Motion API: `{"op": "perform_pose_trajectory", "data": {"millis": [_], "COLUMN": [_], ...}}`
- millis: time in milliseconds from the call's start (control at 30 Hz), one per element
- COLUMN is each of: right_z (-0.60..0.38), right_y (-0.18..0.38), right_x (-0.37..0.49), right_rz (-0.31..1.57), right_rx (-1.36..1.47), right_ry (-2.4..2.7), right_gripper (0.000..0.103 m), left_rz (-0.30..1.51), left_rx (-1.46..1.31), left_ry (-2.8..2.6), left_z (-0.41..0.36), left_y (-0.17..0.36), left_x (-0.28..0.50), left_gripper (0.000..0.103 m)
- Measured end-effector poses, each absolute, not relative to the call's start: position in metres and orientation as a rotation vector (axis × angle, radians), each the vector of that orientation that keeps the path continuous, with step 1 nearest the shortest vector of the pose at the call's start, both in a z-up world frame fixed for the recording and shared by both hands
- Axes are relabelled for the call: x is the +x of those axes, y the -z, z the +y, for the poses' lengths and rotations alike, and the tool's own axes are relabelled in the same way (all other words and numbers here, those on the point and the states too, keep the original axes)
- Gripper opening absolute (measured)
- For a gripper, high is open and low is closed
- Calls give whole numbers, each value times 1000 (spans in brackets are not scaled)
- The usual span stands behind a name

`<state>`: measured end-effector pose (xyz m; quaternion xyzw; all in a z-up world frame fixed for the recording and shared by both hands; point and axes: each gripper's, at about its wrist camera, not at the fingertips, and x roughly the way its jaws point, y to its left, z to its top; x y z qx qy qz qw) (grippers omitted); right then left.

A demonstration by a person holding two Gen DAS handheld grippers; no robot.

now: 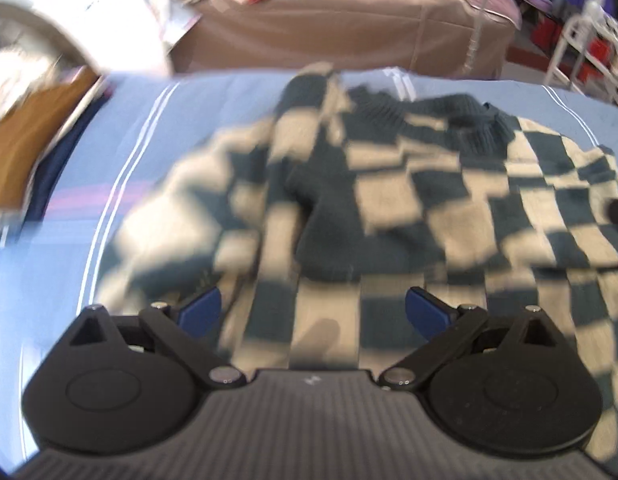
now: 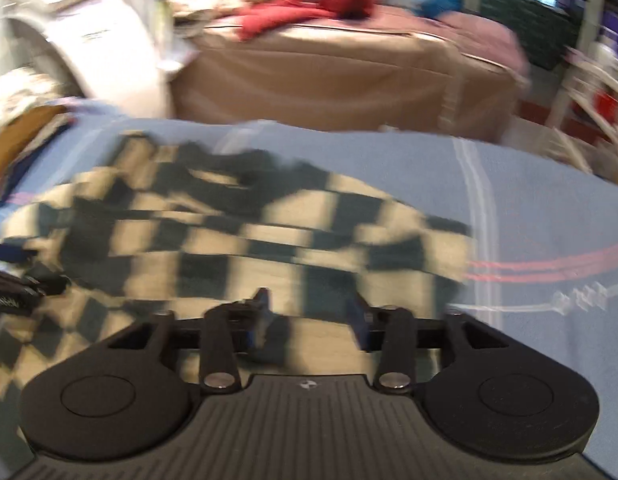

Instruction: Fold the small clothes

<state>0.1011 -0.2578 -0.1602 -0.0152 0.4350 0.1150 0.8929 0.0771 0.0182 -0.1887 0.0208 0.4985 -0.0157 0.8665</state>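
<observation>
Checkered sweater is spread, rumpled, on the blue striped sheet, 1 sleeve already lying across its body. The left gripper is held wide open above the hem; the right gripper is part-open, nothing clamped (blur obscures contact). A single knit layer could be snagged, dragging the fold askew.

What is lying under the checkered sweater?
The checkered sweater lies on a light blue striped cloth, which shows on all sides. Anything under the sweater's middle is covered and cannot be seen.
</observation>
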Motion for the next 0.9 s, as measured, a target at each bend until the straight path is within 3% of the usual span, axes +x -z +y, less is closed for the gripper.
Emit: {"op": "perform_pose_trajectory", "data": {"millis": [233, 500, 867, 900], "right_z": [-126, -3, 110, 113], "right_y": [148, 152, 202, 211], "right_x": [96, 80, 52, 51], "right_rz": [912, 947, 1019, 1025], "right_rx": [-110, -257, -707, -756], "right_ry": [-656, -970, -1104, -1091], "right_gripper": [103, 81, 71, 66], "left_rz": [1155, 1186, 1215, 1218], "left_rx": [-11, -80, -118, -123], "left_ry": [-26, -98, -59, -55], "left_z": [55, 94, 98, 98], "left_y": [206, 210, 222, 223], "left_x": [-1, -47, -75, -76], "left_gripper": [100, 100, 100, 100]}}
